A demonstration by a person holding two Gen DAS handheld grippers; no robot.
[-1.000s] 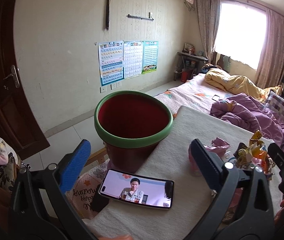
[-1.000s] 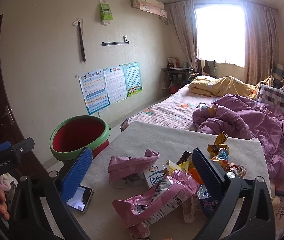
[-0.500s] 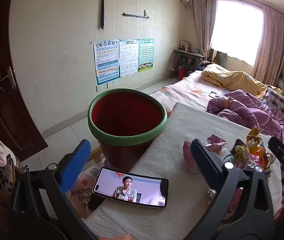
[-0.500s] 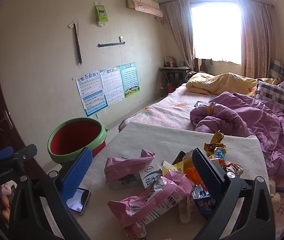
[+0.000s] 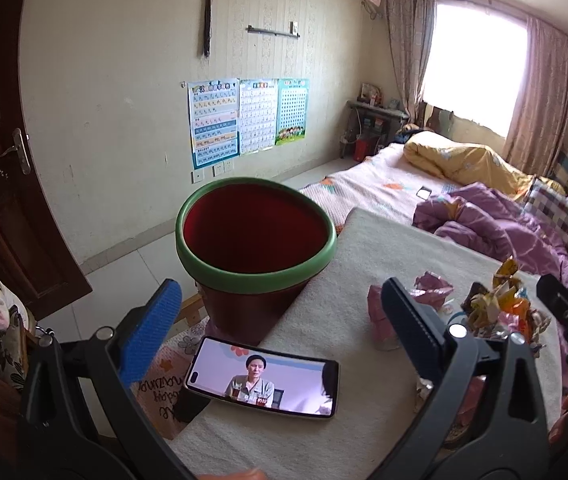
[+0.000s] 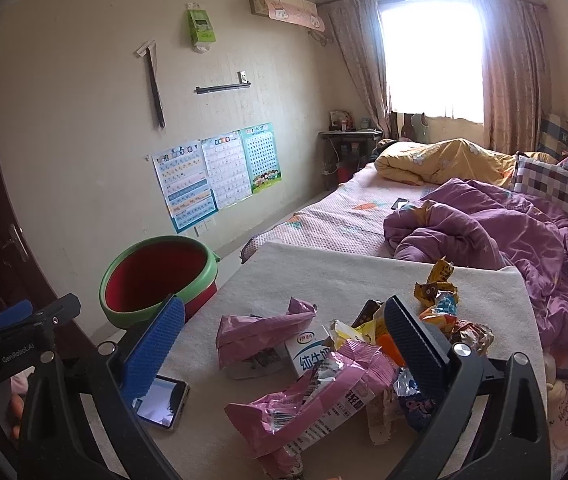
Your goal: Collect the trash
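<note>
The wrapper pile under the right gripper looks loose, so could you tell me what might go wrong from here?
1. The right gripper is open over tangled wrappers; a pinch may drag neighbouring pieces along and scatter them.
2. The phone lies at the pad's edge between the pile and the red bin; a sweep could knock it off.
3. The bin stands beside the pad, so a short drop may miss.

I see a phone lying flat on the white mat, its screen lit with a video. Three learning posters hang on the wall, and a purple quilt is bunched on the bed.
</note>
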